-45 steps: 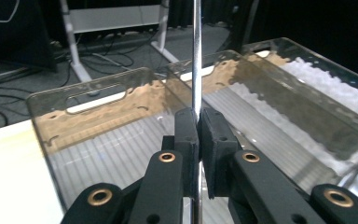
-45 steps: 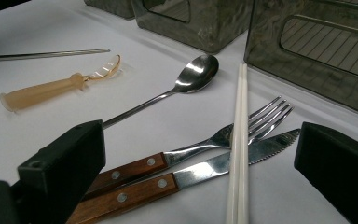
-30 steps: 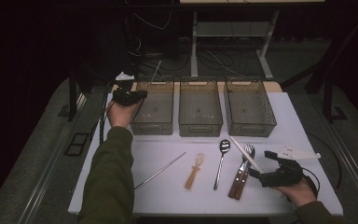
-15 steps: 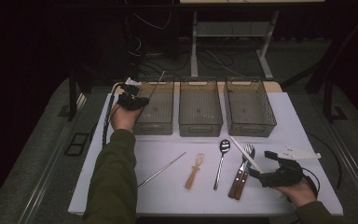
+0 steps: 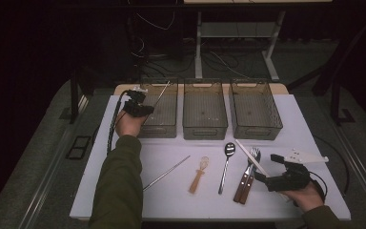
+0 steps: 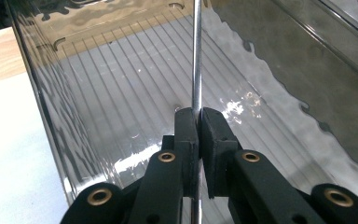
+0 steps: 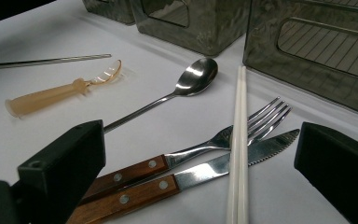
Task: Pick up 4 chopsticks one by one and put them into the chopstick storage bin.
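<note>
The left gripper (image 5: pixel 140 106) hangs over the leftmost bin (image 5: pixel 161 110), its fingers (image 6: pixel 186 135) clenched tight on a thin metal rod (image 6: pixel 196 60). In the left gripper view the rod runs straight up from between the pads, over the ribbed floor of the smoky clear bin (image 6: pixel 121 93); in the high view the rod (image 5: pixel 162 93) slants up and to the right from the gripper, above that bin's far part. Whether its tip touches the bin I cannot tell.

Over at the right, the right gripper (image 5: pixel 267 177) sits low near the front edge of the white surface (image 5: pixel 314 138), fingers (image 7: pixel 60 168) spread wide and grasping nothing. Just ahead of them lie a pair of white chopsticks (image 7: pixel 237 154) laid across a wood-handled fork (image 7: pixel 205 144) and a wood-handled knife (image 7: pixel 214 170), the two side by side. A metal spoon (image 7: pixel 186 86) lies to their left, then an amber plastic spoon (image 7: pixel 60 93), and a second metal rod (image 7: pixel 46 60) beyond it. Two more bins (image 5: pixel 205 109) stand in the row, middle and right.
</note>
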The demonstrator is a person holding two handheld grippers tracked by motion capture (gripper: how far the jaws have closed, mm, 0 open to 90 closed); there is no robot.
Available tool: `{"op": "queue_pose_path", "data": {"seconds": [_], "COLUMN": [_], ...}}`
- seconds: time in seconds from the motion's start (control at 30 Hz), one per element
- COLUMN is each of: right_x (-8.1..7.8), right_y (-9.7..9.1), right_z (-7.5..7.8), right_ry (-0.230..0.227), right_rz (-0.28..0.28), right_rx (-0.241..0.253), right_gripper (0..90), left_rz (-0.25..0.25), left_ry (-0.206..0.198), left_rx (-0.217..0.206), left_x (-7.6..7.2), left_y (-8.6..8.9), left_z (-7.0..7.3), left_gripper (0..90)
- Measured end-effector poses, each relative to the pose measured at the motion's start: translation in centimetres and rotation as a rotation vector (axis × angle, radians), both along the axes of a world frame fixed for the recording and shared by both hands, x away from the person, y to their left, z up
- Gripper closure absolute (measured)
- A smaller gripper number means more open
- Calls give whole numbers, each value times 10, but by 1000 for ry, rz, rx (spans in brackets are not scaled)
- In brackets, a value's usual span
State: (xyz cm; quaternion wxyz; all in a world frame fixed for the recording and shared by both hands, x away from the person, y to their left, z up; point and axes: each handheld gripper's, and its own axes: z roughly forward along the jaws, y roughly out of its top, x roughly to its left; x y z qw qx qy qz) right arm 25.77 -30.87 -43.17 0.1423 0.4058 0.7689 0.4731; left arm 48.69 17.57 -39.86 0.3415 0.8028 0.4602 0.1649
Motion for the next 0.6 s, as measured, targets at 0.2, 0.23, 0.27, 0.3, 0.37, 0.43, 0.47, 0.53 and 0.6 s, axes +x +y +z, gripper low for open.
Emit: {"op": "queue_pose_path", "data": {"seconds": [0.2, 0.23, 0.27, 0.3, 0.37, 0.43, 0.47, 0.53, 0.6], "right_x": [0, 0, 0, 0, 0, 0, 0, 0, 0], "right_y": [0, 0, 0, 0, 0, 0, 0, 0, -1], "right_z": [0, 0, 0, 0, 0, 0, 0, 0, 0], "right_ry": [0, 0, 0, -2, -2, -2, -3, -3, -2], "right_rz": [-2, -1, -2, 0, 0, -1, -1, -2, -3], "right_rx": [2, 2, 2, 1, 1, 1, 2, 1, 2], "right_gripper": [21, 21, 21, 21, 21, 21, 21, 21, 21], "left_rz": [5, 5, 4, 1, 0, 1, 2, 1, -3], "left_ry": [6, 6, 9, 10, 9, 10, 10, 9, 6], "left_rx": [18, 18, 14, 10, 5, 8, 10, 10, 2], "left_x": [0, 0, 0, 1, 0, 0, 0, 0, -1], "left_y": [-3, -3, -3, -3, -3, -3, -4, -4, -4], "left_z": [-1, -1, -1, -1, -2, -1, -1, -1, -1], "left_gripper": [834, 829, 819, 810, 801, 794, 791, 787, 775]}}
